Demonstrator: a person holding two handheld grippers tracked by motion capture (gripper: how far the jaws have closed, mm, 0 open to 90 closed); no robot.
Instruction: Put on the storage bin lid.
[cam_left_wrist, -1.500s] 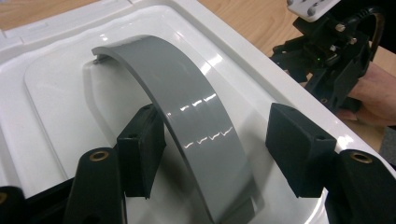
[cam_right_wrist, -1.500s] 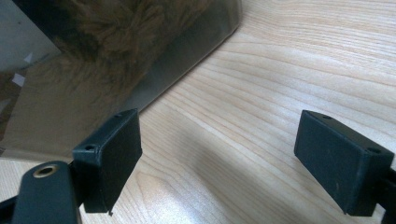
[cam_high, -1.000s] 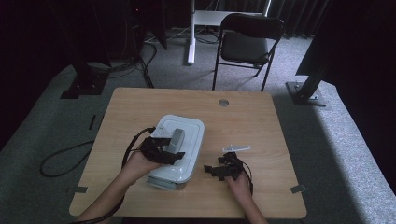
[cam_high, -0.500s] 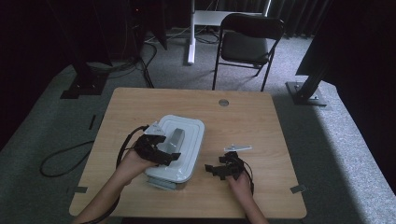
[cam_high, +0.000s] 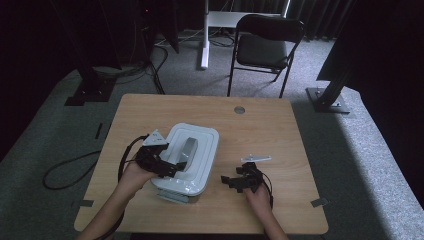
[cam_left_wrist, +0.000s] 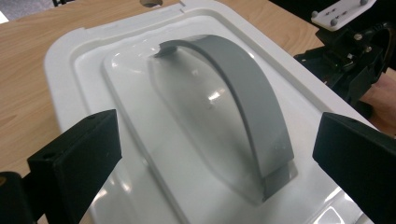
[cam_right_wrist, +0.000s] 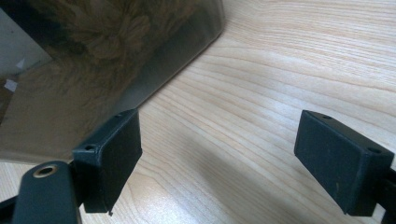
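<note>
The wooden table (cam_high: 260, 130) carries a white lidded box (cam_high: 200, 142) just left of its centre, with a grey arched handle (cam_high: 188, 150) on the lid. At the box's nine o'clock side the left gripper (cam_high: 176, 167) has just been opening; its jaws stand wide on either side of the handle, clear of it. At the box's four o'clock, apart from it, the right gripper (cam_high: 231, 181) rests with jaws spread wide over bare wood.

A black folding chair (cam_high: 267, 42) stands beyond the tabletop (cam_high: 260, 125) at about one o'clock — a white post (cam_high: 205, 32) rises near twelve, black cables (cam_high: 65, 167) trail over grey carpet (cam_high: 360, 150) at nine o'clock.
</note>
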